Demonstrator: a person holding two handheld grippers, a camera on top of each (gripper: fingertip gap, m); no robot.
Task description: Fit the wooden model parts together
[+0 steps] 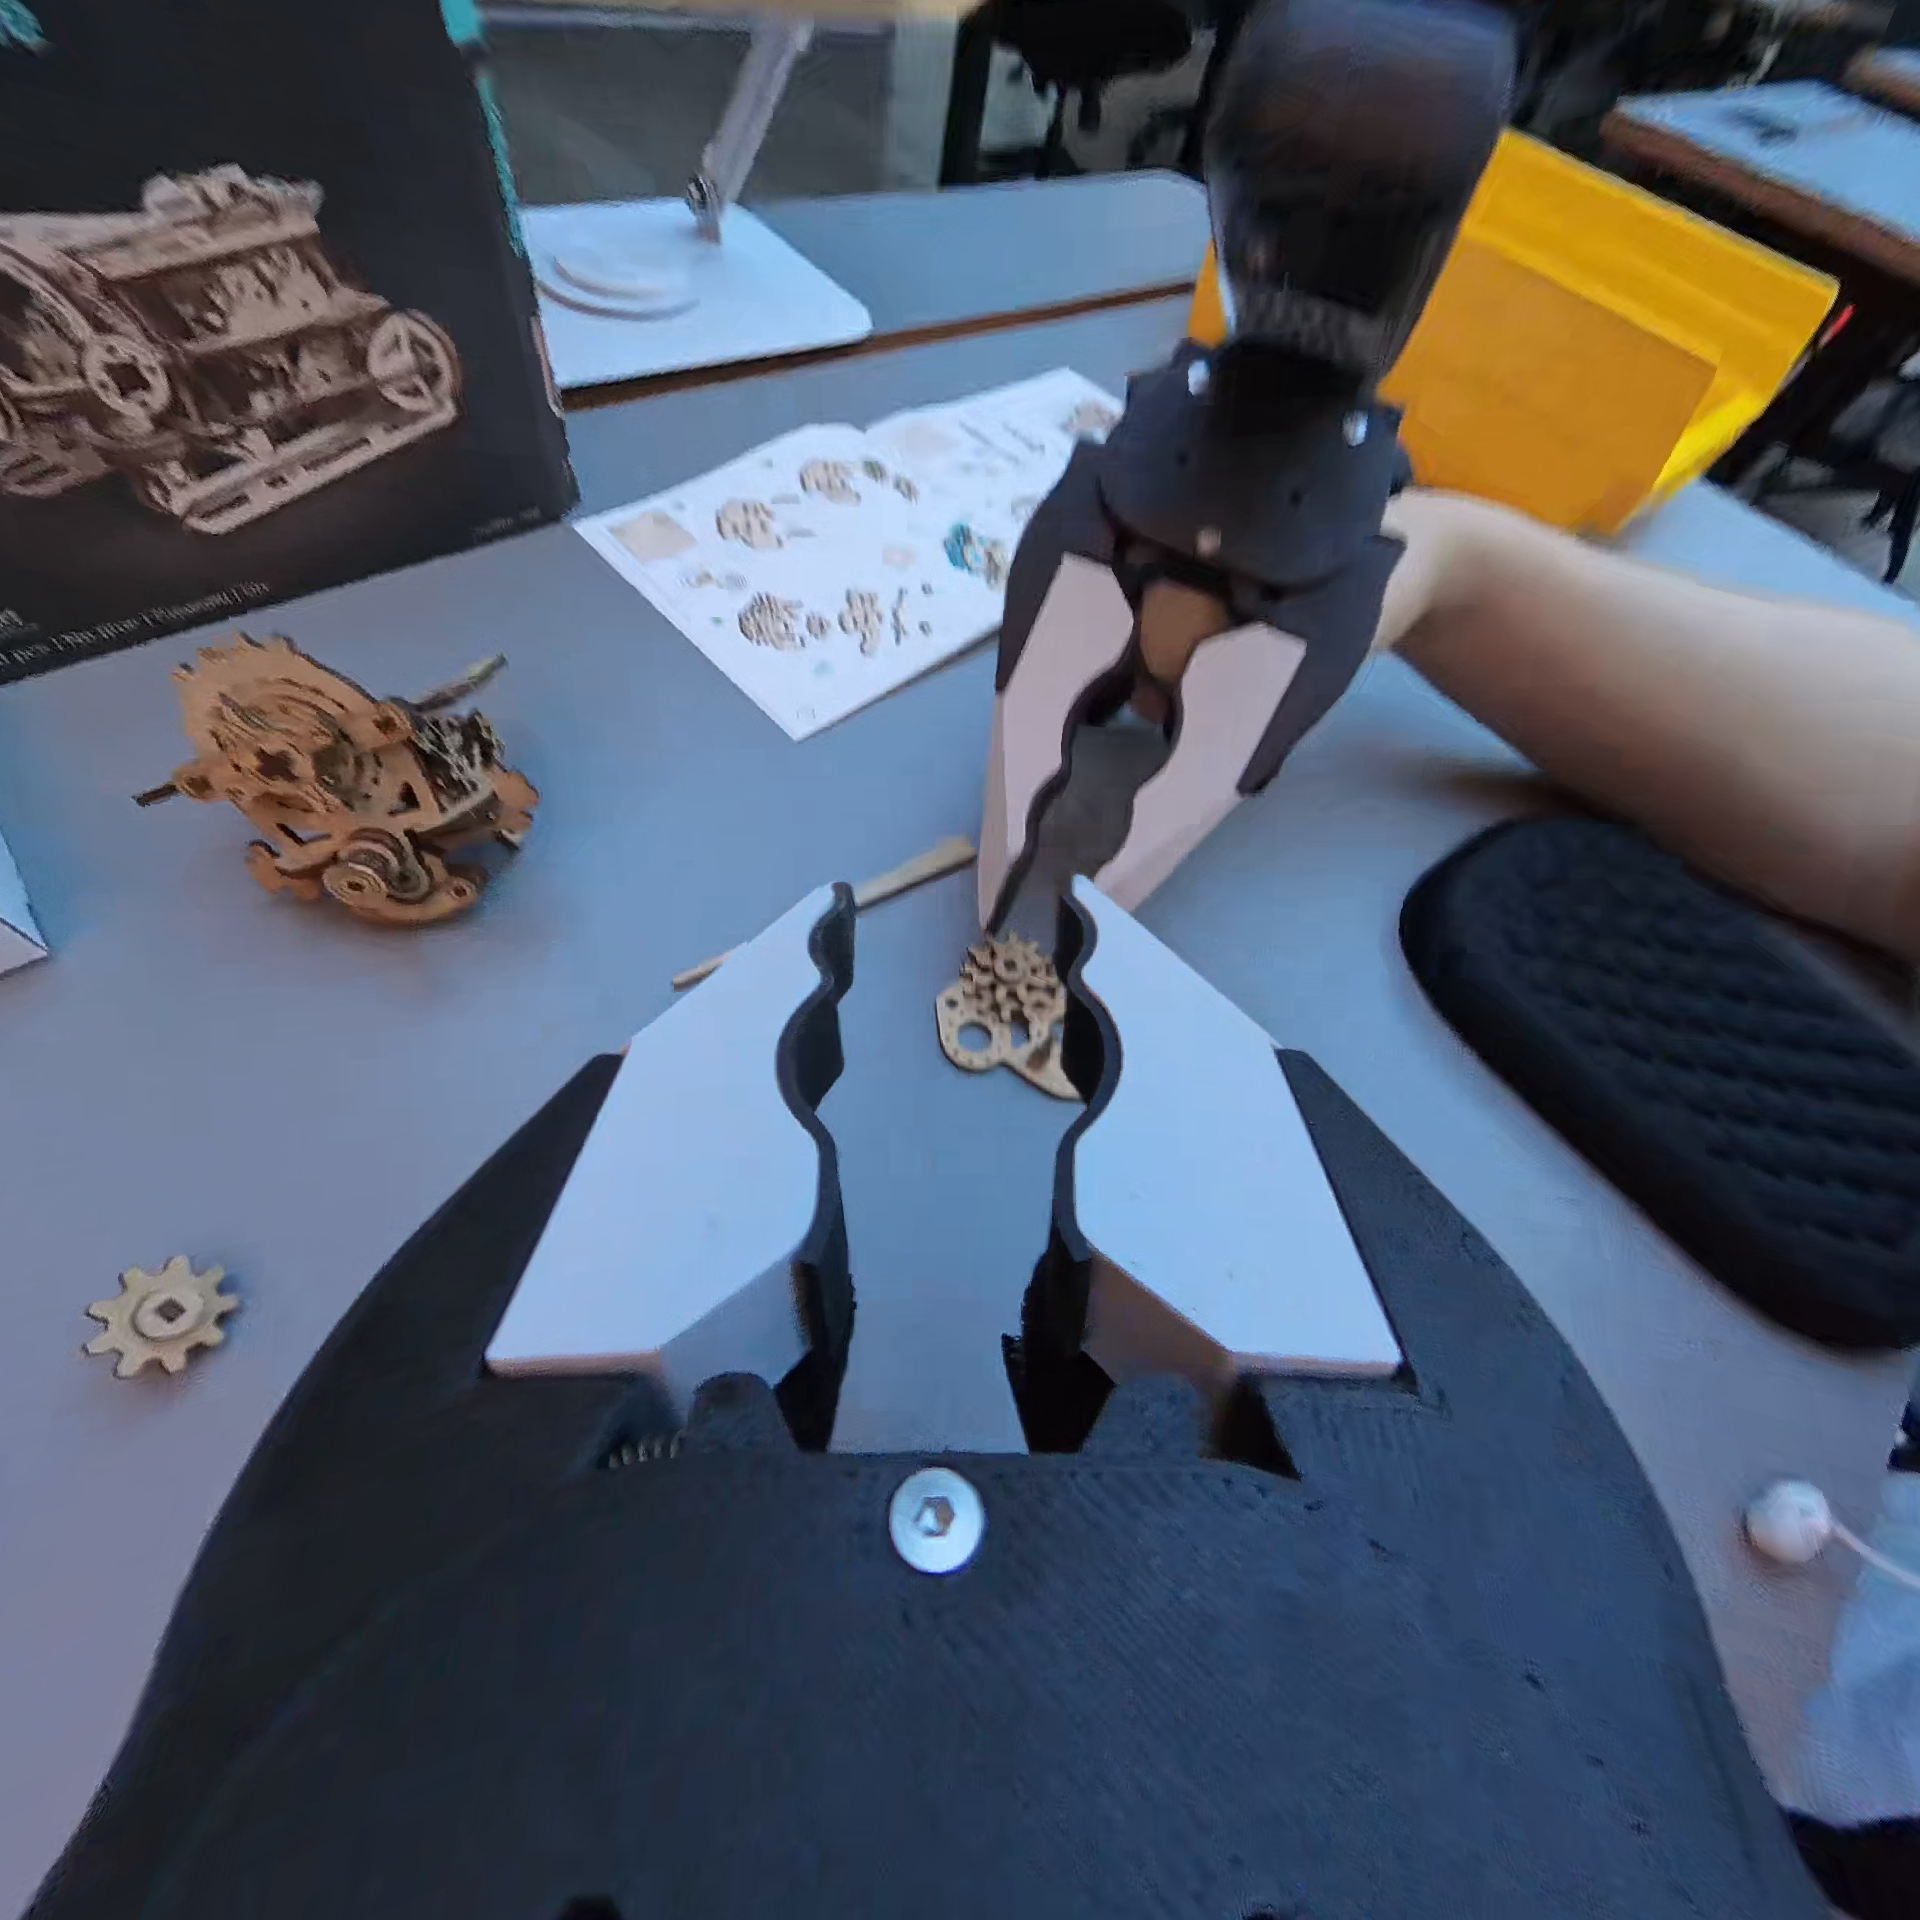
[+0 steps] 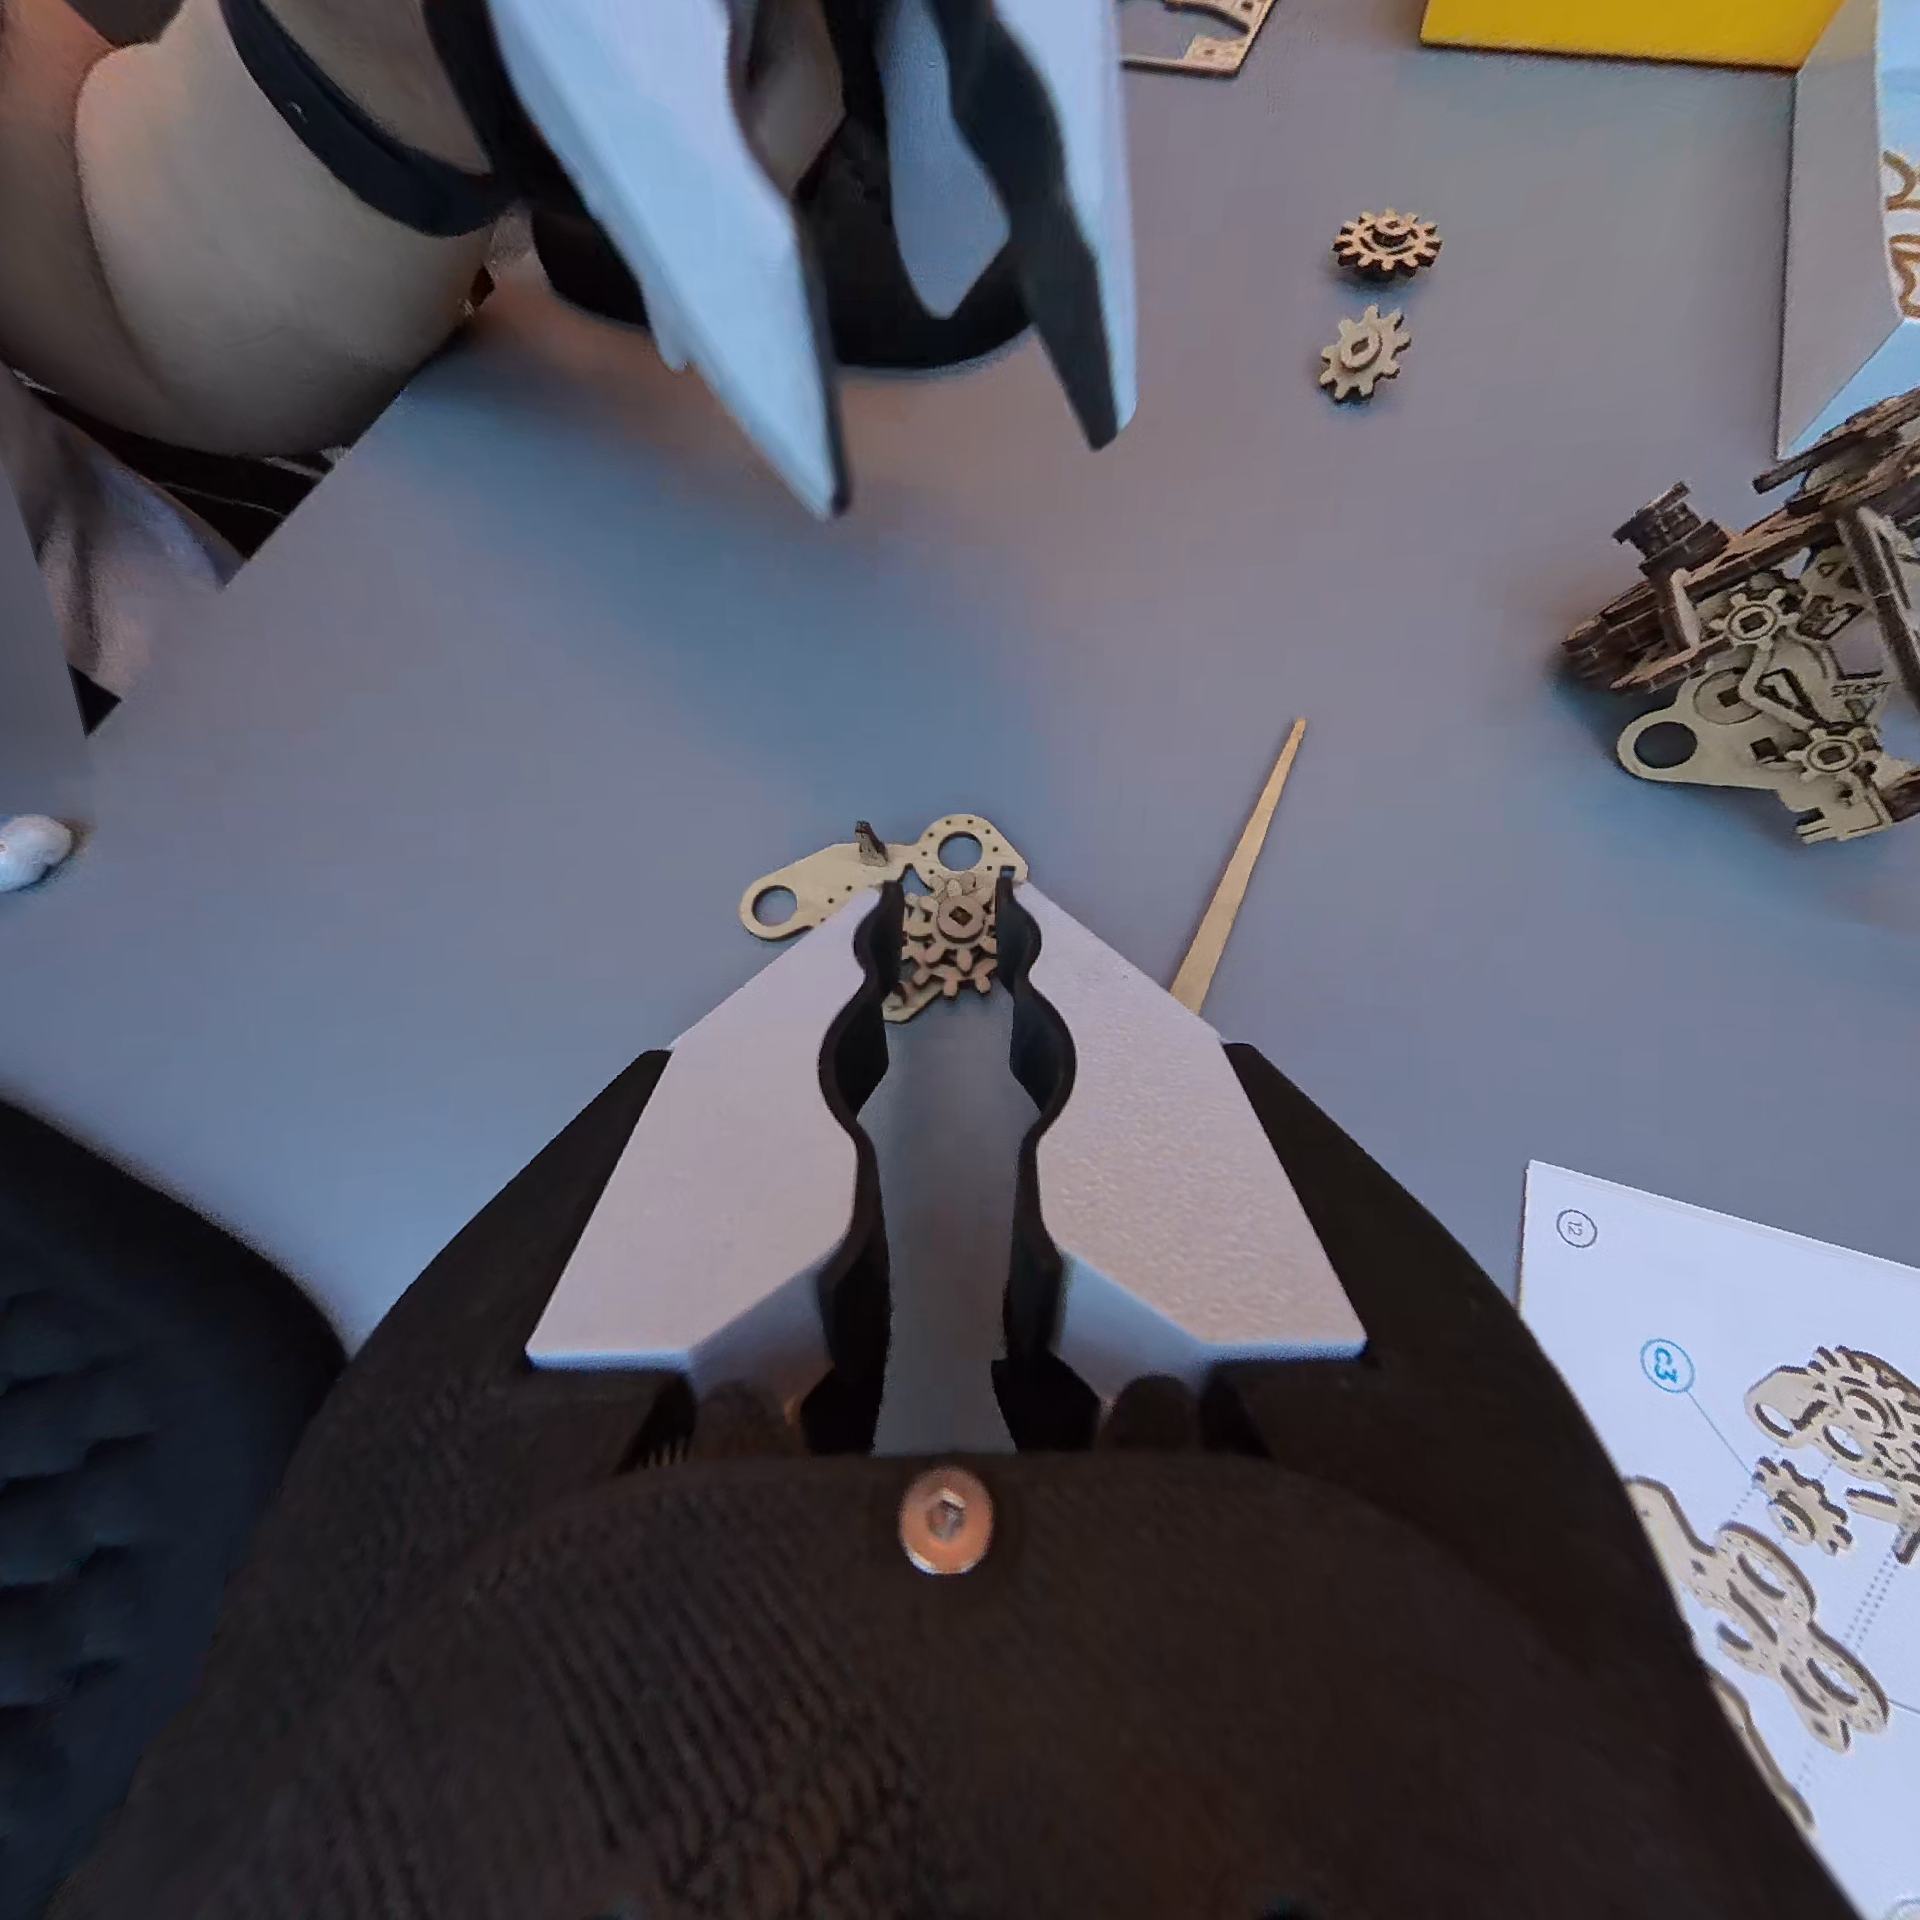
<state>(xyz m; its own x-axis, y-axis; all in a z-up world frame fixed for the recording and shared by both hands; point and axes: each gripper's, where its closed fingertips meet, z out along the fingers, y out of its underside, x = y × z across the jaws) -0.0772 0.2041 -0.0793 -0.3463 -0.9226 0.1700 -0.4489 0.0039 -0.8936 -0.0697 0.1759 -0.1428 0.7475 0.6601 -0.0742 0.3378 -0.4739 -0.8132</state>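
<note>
A flat wooden plate point(image 2: 831, 883) with round holes lies on the grey table point(image 2: 520, 727) and carries a short upright peg point(image 2: 868, 842) and meshed small gears. My right gripper point(image 2: 948, 902) points down at it, its fingertips closed on the top gear point(image 2: 954, 920). In the left wrist view the right gripper point(image 1: 1049, 909) stands over the plate point(image 1: 987, 1039). My left gripper point(image 1: 961, 914) is open and empty, just short of the plate. It also hangs above the plate in the right wrist view point(image 2: 961, 468).
A partly built wooden model point(image 1: 343, 790) stands at left, with a loose gear point(image 1: 161, 1314) nearer. Two more gears point(image 2: 1363, 353) lie beyond. A wooden stick point(image 2: 1242, 862), an instruction booklet point(image 1: 852, 551), the kit box point(image 1: 239, 312), a black wrist pad point(image 1: 1683, 1070) and a person's arm point(image 1: 1662, 675) surround the work spot. About 7 cm separates my left fingertips from my right.
</note>
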